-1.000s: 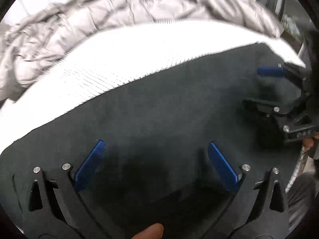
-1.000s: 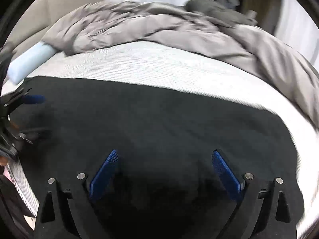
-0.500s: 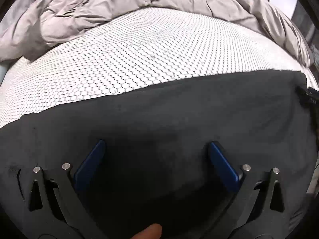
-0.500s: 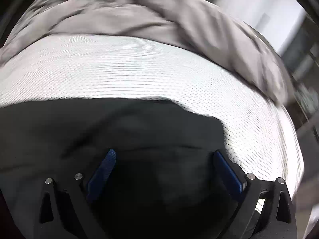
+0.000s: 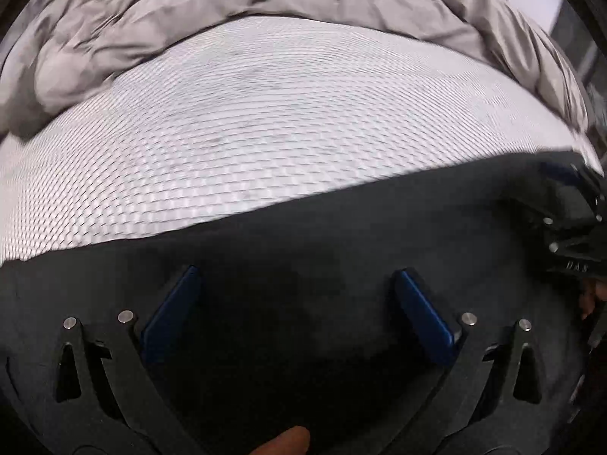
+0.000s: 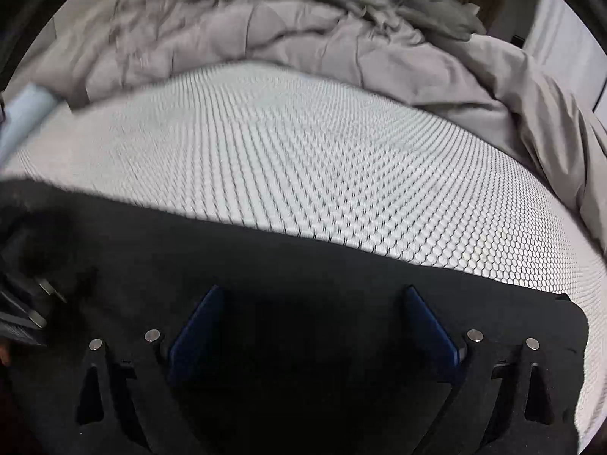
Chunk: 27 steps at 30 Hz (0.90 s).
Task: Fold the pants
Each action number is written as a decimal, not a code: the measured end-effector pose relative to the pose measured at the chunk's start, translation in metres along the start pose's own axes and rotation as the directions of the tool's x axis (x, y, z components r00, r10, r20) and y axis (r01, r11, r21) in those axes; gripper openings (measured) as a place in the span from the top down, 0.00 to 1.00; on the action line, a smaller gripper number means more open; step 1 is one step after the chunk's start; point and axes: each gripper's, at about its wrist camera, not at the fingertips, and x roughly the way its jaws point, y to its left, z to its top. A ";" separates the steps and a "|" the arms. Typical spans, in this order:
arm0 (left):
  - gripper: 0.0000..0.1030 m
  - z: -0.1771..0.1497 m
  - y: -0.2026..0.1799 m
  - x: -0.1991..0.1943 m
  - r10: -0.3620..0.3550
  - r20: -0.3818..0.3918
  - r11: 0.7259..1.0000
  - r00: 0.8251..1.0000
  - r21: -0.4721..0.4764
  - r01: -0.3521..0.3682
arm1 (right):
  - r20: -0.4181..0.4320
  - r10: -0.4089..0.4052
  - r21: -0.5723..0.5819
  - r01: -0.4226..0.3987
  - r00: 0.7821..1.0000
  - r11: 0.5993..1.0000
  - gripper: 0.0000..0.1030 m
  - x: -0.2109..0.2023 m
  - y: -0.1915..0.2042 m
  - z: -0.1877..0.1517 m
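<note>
We have the black pants (image 5: 341,235) spread flat across the near part of the bed, filling the lower half of both wrist views; their far edge runs in a long line from about 9 o'clock to 3 o'clock, and in the right view a squared corner (image 6: 569,303) shows at roughly 4 o'clock. The cloth looks soft, matte and fairly thick, so we judge it light, limp and quick to drape or bunch, with enough grip against the textured sheet that it will drag rather than slide. We would take it at an edge or corner, pinching through both layers, since the flat middle gives the pads nothing to bite.

Our left gripper (image 5: 299,303) hangs over the fabric with its blue pads spread wide, nothing between them. Our right gripper (image 6: 315,318) is the same: jaws wide apart, empty, over the dark cloth. Each tool shows at the edge of the other's view, at 3 o'clock and at 9 o'clock.

Beyond the pants lies the white honeycomb-patterned mattress cover (image 6: 322,174), and past it, from 10 to 2 o'clock, a rumpled grey duvet (image 5: 265,3). A pale blue pillow (image 6: 26,113) peeks in at 9 o'clock of the right view.
</note>
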 end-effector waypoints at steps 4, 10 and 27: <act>0.01 -0.003 0.021 -0.006 -0.043 0.016 0.999 0.999 -0.020 0.043 | -0.045 -0.225 0.054 0.227 0.973 0.972 0.05 0.009 -0.065 -0.012; 0.01 -0.005 0.013 -0.016 0.034 0.020 0.999 0.999 -0.005 -0.034 | -0.103 -0.309 0.402 0.324 0.946 0.857 0.06 -0.011 -0.203 -0.052; 0.01 -0.032 -0.003 -0.028 0.029 0.002 0.999 1.000 0.035 -0.029 | 0.070 -0.077 0.508 0.031 0.995 0.861 0.60 -0.016 -0.222 -0.072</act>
